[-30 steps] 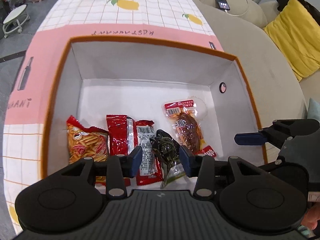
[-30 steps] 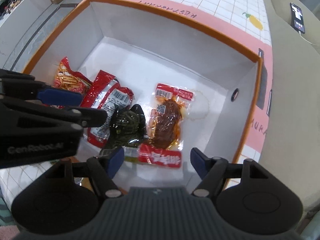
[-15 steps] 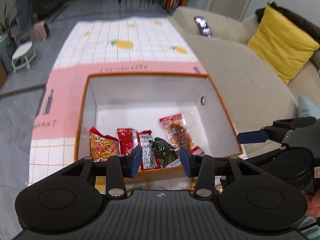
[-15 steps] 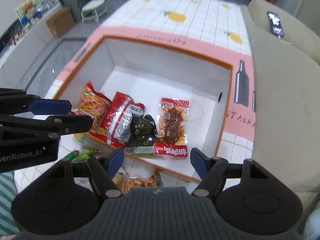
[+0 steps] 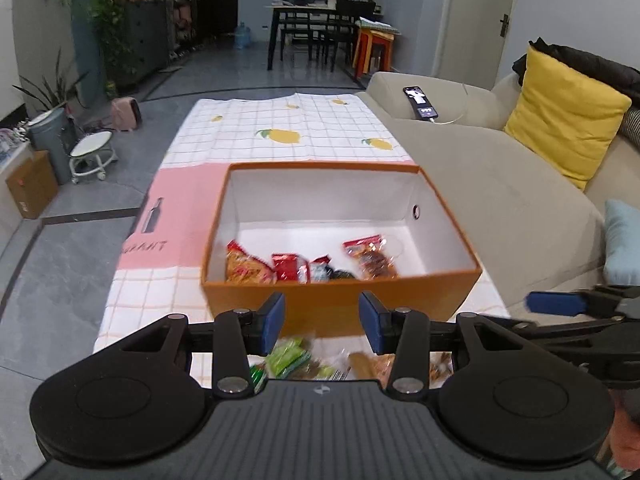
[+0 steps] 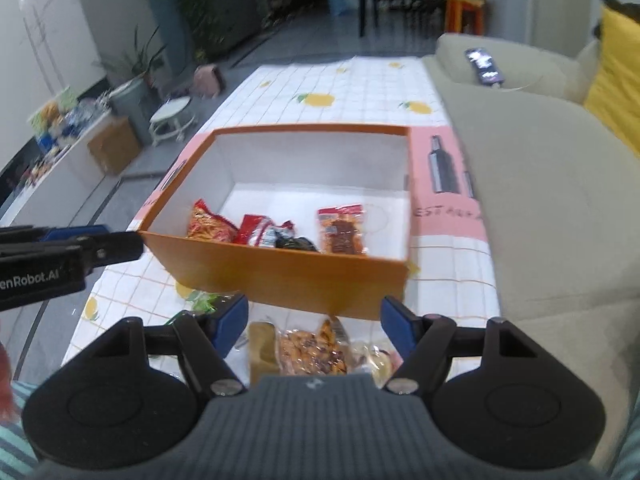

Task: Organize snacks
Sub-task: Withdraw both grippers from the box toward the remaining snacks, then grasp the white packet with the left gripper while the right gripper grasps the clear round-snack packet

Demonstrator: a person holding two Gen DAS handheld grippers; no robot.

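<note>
Your left gripper (image 5: pixel 322 322) hangs in front of the orange box (image 5: pixel 340 304) with its fingers partly apart and nothing between them. Your right gripper (image 6: pixel 314 324) has its fingers spread wider, also empty.

Both views look into the box: an orange-red chip bag (image 5: pixel 246 266), a red packet (image 5: pixel 286 266), a dark packet (image 5: pixel 342 274) and a clear pack of brown meat (image 5: pixel 370 258) lie in a row against the near wall, which hides their lower ends.

The right view shows most clearly the loose snacks still on the bench (image 6: pixel 360 92) in front of the box: a tan packet (image 6: pixel 262 344), a clear bag of orange-brown pieces (image 6: pixel 310 350) and a pale wrapped one (image 6: pixel 376 360), all between your right fingers, blurred. The left view shows green packets (image 5: pixel 288 358) that the right view barely catches beside its left finger.

Only the left view takes in the yellow cushion (image 5: pixel 564 116) whole; both show the phone (image 5: pixel 420 102) on the sofa (image 5: pixel 480 168). Each gripper pokes into the other's view from the side.
</note>
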